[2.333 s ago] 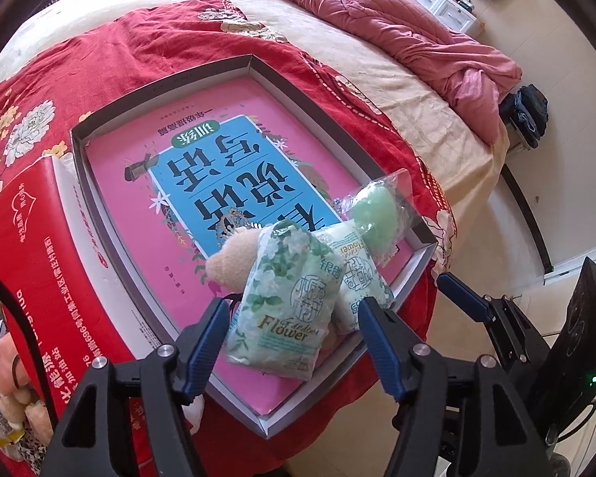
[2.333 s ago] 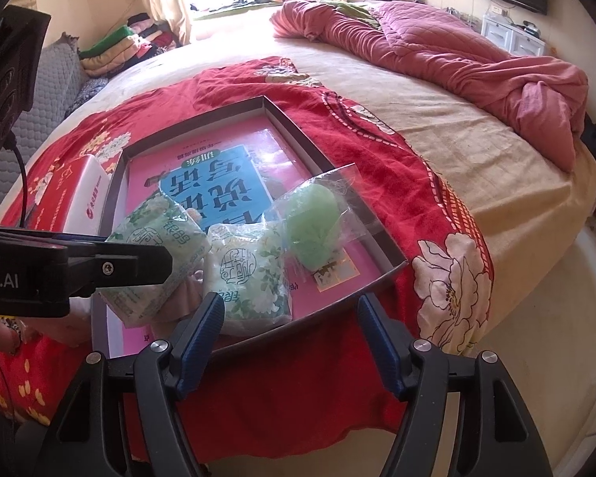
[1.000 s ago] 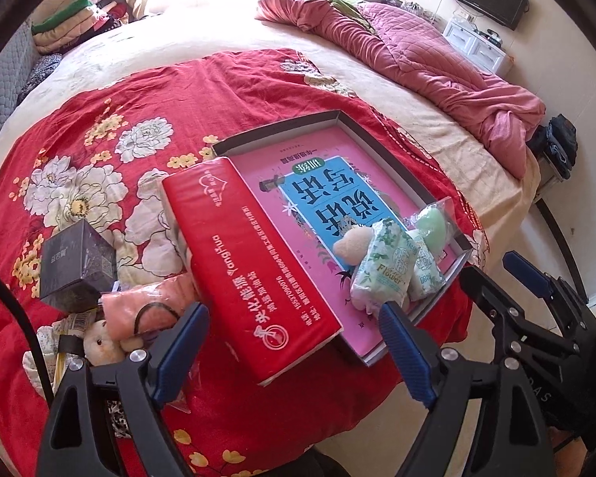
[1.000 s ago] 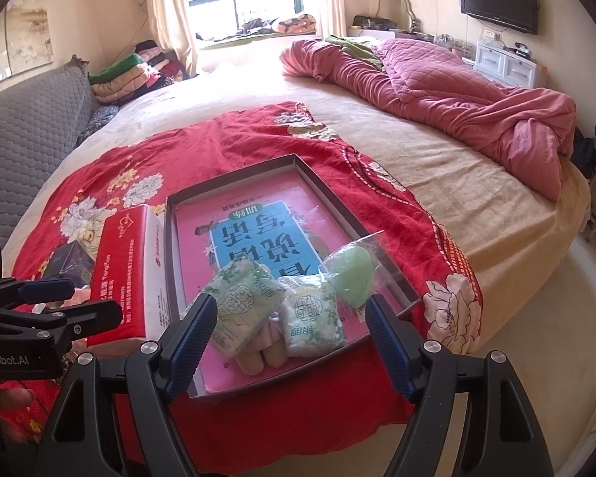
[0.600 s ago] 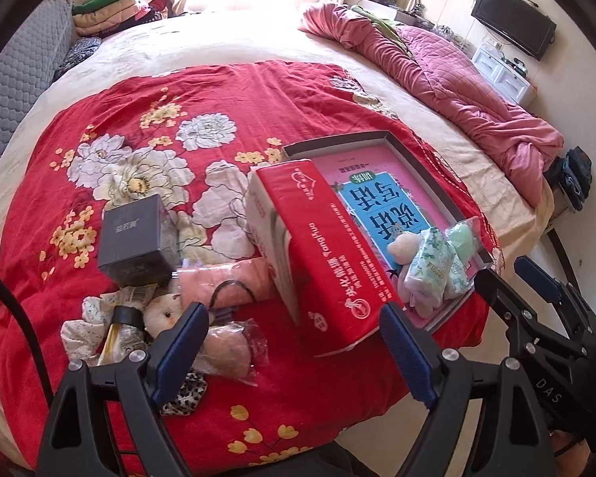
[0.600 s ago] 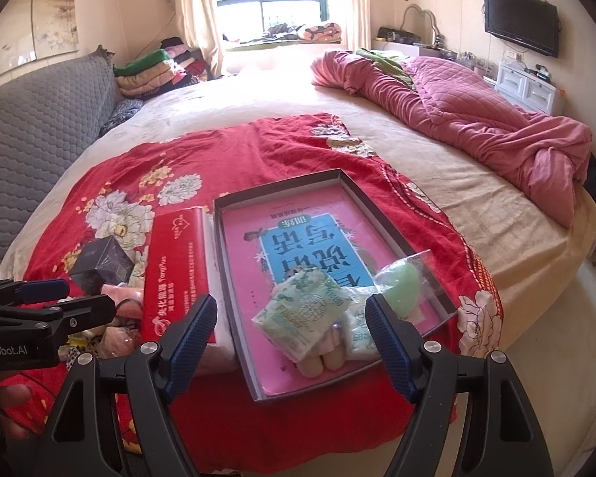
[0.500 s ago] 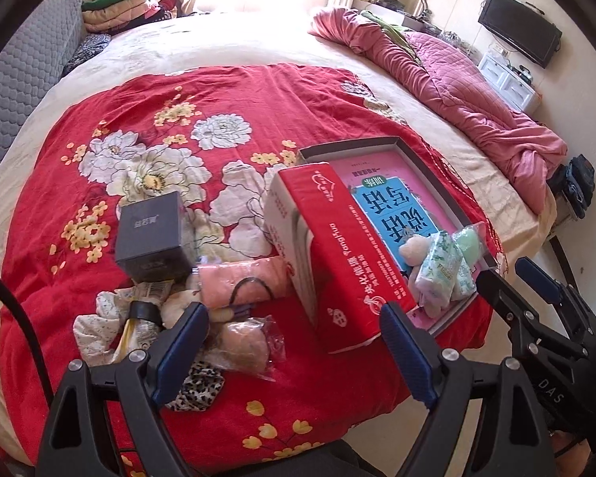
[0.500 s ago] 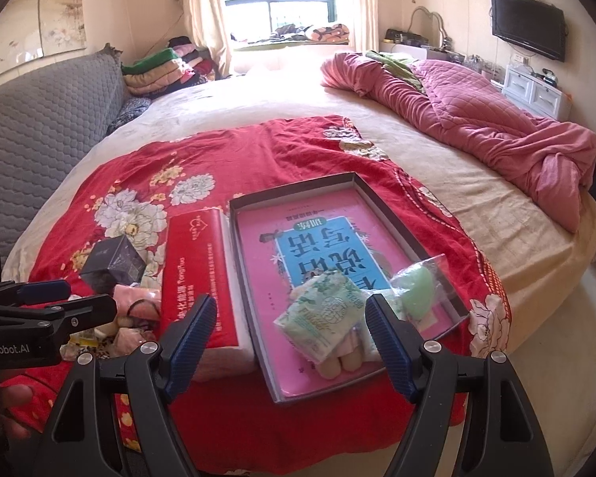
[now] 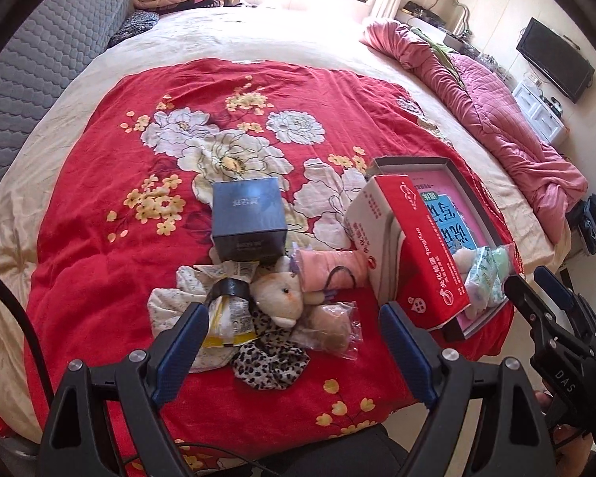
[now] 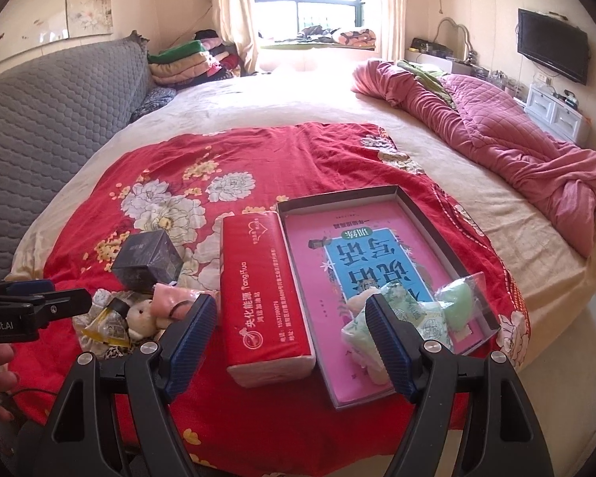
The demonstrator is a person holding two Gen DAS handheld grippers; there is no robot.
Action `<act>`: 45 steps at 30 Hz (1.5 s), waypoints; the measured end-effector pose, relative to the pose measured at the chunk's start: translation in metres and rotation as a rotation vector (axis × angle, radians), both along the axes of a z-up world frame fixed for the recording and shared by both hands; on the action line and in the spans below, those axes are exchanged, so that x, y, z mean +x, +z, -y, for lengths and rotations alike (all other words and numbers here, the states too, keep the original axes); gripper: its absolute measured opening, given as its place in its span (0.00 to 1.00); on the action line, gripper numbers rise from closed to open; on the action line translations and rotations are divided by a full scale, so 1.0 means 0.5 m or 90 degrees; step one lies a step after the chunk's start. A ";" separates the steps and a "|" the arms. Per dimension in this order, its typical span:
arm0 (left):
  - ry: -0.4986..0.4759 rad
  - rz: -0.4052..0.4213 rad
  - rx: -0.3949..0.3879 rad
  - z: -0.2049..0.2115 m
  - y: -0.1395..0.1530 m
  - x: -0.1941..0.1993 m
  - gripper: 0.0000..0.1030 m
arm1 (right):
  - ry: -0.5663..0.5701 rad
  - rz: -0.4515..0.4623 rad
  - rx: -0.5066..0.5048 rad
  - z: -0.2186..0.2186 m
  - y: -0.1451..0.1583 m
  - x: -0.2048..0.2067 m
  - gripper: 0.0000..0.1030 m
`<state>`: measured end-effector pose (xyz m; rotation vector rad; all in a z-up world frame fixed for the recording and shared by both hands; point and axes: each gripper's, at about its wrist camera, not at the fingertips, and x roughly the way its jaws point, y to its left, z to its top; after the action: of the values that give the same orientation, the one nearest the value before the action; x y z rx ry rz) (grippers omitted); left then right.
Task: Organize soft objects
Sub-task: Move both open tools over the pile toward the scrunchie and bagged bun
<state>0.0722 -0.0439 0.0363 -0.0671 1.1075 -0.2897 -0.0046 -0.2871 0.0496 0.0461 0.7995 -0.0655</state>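
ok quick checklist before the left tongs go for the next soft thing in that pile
1. Left tongs open and empty: ok.
2. Right tongs open and empty: ok.
3. Plush toy on top of the pile, reachable: ok.
4. Plush toy free of its neighbours: not ok, it touches the pink roll and the leopard cloth.
5. Room left in the tray: ok, far end bare.
6. Red tissue pack stands between pile and tray: not ok, lift over it.
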 end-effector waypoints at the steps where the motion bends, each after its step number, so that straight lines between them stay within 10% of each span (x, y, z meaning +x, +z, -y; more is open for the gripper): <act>1: 0.006 -0.001 -0.001 -0.011 0.002 0.002 0.85 | 0.004 0.000 -0.001 -0.005 0.002 0.000 0.76; 45: 0.133 -0.098 -0.014 -0.221 -0.180 0.068 0.85 | 0.156 -0.121 -0.014 -0.221 -0.152 0.084 0.76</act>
<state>0.1060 0.0664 -0.0539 -0.2259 1.2385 -0.1110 0.0376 -0.1768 -0.0265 -0.0797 0.9884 0.1554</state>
